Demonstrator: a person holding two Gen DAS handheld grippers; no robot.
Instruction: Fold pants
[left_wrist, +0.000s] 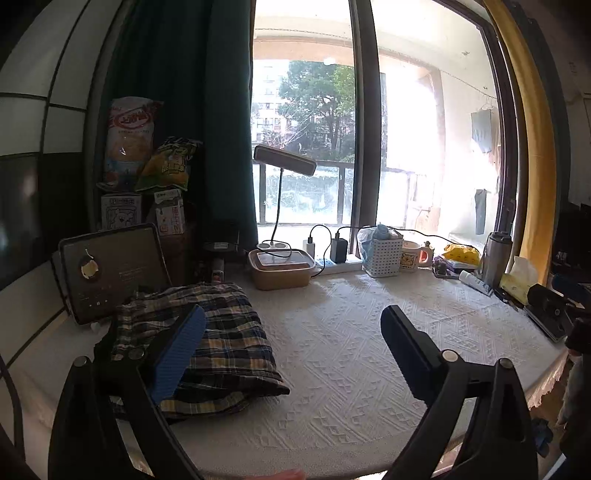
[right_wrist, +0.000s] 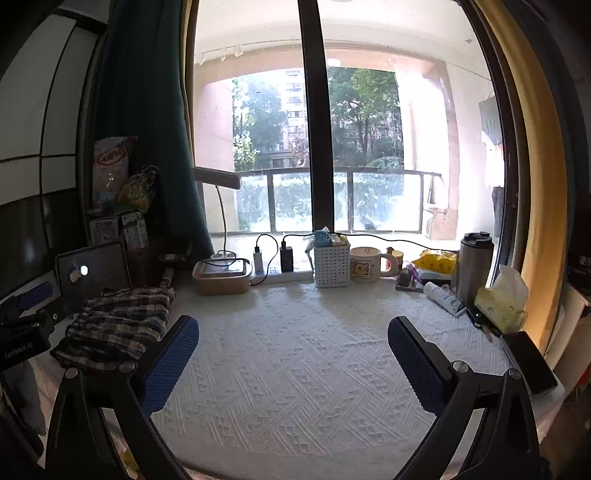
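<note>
- Pants (left_wrist: 207, 339) in dark plaid with navy, white and yellow checks lie folded into a thick, rumpled bundle at the left side of the table, on the white textured tablecloth (left_wrist: 332, 350).
- Layers of the bundle are stacked unevenly; the near edge sags toward the table's front, and the far edge sits just in front of a propped tablet (left_wrist: 110, 269).
- From the right wrist view the pants (right_wrist: 118, 325) show as a wrinkled heap close to the left table edge, below the tablet (right_wrist: 92, 273).
- Centre and right of the tablecloth (right_wrist: 314, 362) form a broad bare stretch reaching to the front edge.
- Along the back edge under the window stand a tan lidded box (left_wrist: 280, 271), a power strip (left_wrist: 340, 264) with chargers, a white perforated basket (left_wrist: 384, 256), a mug (left_wrist: 413, 256) and a steel tumbler (left_wrist: 496, 258).
- At the right edge sit a tissue pack (right_wrist: 502, 299) and a dark phone (right_wrist: 532, 363), the phone lying right at the table's rim.
- Left gripper (left_wrist: 293, 350) hovers low above the table's front, its fingers spread wide; the left blue pad overlaps the pants in this view, though contact cannot be told.
- Right gripper (right_wrist: 293, 354) hangs over the bare centre of the cloth with its fingers wide apart, holding nothing, well to the right of the pants.
</note>
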